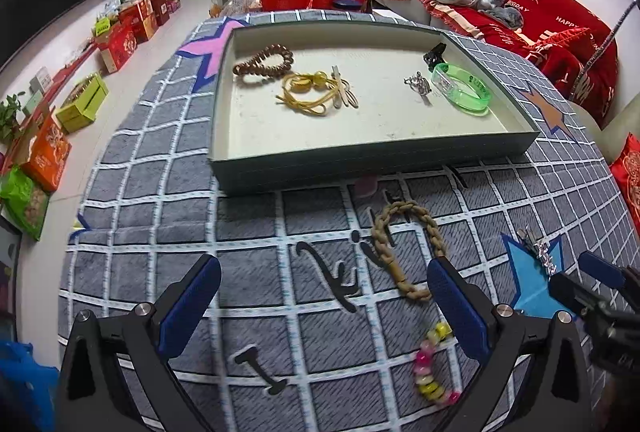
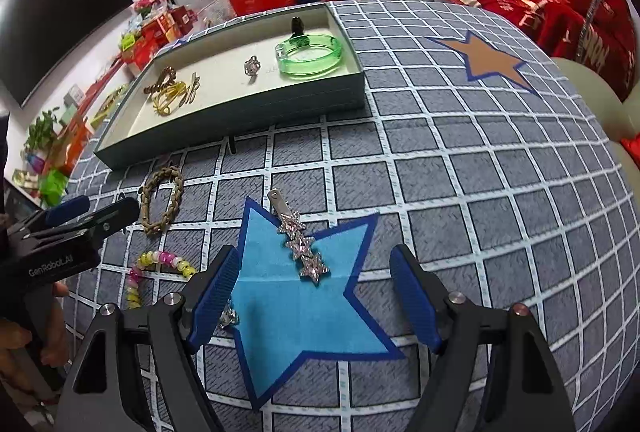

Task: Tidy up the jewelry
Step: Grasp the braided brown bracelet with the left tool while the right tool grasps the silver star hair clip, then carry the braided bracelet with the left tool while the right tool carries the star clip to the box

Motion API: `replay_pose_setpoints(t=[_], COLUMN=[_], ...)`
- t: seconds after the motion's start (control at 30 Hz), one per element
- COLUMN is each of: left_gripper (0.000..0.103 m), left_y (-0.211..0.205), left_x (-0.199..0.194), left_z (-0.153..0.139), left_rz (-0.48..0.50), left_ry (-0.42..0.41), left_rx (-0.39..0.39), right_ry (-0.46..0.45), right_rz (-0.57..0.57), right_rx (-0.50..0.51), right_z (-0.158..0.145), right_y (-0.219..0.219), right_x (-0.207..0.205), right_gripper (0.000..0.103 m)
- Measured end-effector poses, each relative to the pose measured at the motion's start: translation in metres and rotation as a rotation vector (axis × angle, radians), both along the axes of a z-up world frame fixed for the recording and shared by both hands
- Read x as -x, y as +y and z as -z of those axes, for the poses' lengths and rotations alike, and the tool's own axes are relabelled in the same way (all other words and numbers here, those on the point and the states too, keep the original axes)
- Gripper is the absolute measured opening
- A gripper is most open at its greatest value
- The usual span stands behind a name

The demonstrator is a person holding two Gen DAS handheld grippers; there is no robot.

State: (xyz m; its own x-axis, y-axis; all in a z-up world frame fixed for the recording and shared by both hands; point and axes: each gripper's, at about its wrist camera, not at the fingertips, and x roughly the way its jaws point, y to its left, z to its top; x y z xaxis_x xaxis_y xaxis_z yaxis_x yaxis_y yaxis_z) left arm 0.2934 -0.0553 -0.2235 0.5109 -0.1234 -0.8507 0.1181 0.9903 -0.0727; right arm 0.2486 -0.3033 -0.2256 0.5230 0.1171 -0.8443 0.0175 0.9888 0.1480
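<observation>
A shallow grey-green tray [image 1: 360, 168] [image 2: 240, 112] on the checked cloth holds a brown bead bracelet [image 1: 262, 63], a yellow cord piece [image 1: 308, 90], hair clips, a silver charm [image 1: 418, 82] and a green bangle [image 1: 464, 92] [image 2: 310, 54]. On the cloth lie a braided tan bracelet [image 1: 404, 244] [image 2: 162, 200], a pink-yellow bead bracelet [image 1: 432, 368] [image 2: 154, 272] and a sparkly star hair clip [image 2: 300, 244] [image 1: 540, 250] on a blue star. My left gripper [image 1: 324, 300] is open and empty, just left of the braided bracelet. My right gripper [image 2: 316, 292] is open, just short of the star clip.
A small sparkly piece [image 2: 228, 318] lies by the right gripper's left finger. A short dark pin [image 1: 456, 174] lies in front of the tray. A red-covered sofa [image 1: 540, 12] stands at the right, boxes [image 1: 120, 40] line the floor at the left.
</observation>
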Motion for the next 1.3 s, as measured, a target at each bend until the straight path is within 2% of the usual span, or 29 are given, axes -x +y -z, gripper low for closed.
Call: replay_pose_setpoints(t=[0.2,0.23,0.27,0.33,0.4,0.43,0.5,0.57,0.63,0.67,0.73,0.77,0.93,1.3], left_gripper=[0.102,0.097,0.093,0.093,0.088,0.083,0.081,0.069,0.061,0.050,0.036,0.026,0.025,0.025], left_y=[-0.009,-0.010,-0.011,-0.013,-0.016,-0.018,-0.022,-0.025,-0.029,-0.031,-0.035,-0.036,-0.028,-0.019], left_x=[-0.003,-0.005,-0.004,-0.003,-0.001,-0.002,-0.001,0.000,0.001,0.002,0.003,0.003,0.005,0.014], left_z=[0.006,0.007,0.007,0.007,0.006,0.006,0.005,0.004,0.003,0.003,0.002,0.001,-0.001,-0.024], left_rz=[0.005,0.005,0.005,0.012,0.018,0.020,0.032,0.046,0.061,0.068,0.086,0.092,0.108,0.148], left_ry=[0.016,0.019,0.021,0.017,0.012,0.008,0.007,0.001,-0.001,-0.003,-0.005,-0.004,0.011,-0.032], left_rx=[-0.016,-0.015,-0.021,-0.032,-0.041,-0.054,-0.061,-0.064,-0.068,-0.065,-0.063,-0.060,0.034,0.106], right_ry=[-0.001,-0.001,-0.002,0.005,0.004,0.005,0.001,0.003,0.005,0.007,0.014,0.017,0.015,-0.030], right_rz=[-0.033,-0.041,-0.049,-0.070,-0.087,-0.096,-0.121,-0.140,-0.152,-0.156,-0.156,-0.153,-0.143,-0.111], right_rx=[0.027,0.035,0.045,0.072,0.105,0.122,0.152,0.158,0.161,0.162,0.158,0.159,0.148,0.069], right_z=[0.003,0.003,0.004,0.007,0.008,0.008,0.008,0.007,0.007,0.007,0.006,0.006,0.005,-0.018], right_y=[0.006,0.007,0.009,0.013,0.018,0.020,0.025,0.029,0.032,0.033,0.035,0.035,0.033,0.024], right_x=[-0.010,-0.012,-0.014,-0.018,-0.021,-0.022,-0.024,-0.024,-0.024,-0.024,-0.024,-0.023,-0.019,-0.010], right_gripper=[0.080,0.078,0.075,0.063,0.058,0.053,0.045,0.038,0.029,0.027,0.019,0.019,0.019,0.019])
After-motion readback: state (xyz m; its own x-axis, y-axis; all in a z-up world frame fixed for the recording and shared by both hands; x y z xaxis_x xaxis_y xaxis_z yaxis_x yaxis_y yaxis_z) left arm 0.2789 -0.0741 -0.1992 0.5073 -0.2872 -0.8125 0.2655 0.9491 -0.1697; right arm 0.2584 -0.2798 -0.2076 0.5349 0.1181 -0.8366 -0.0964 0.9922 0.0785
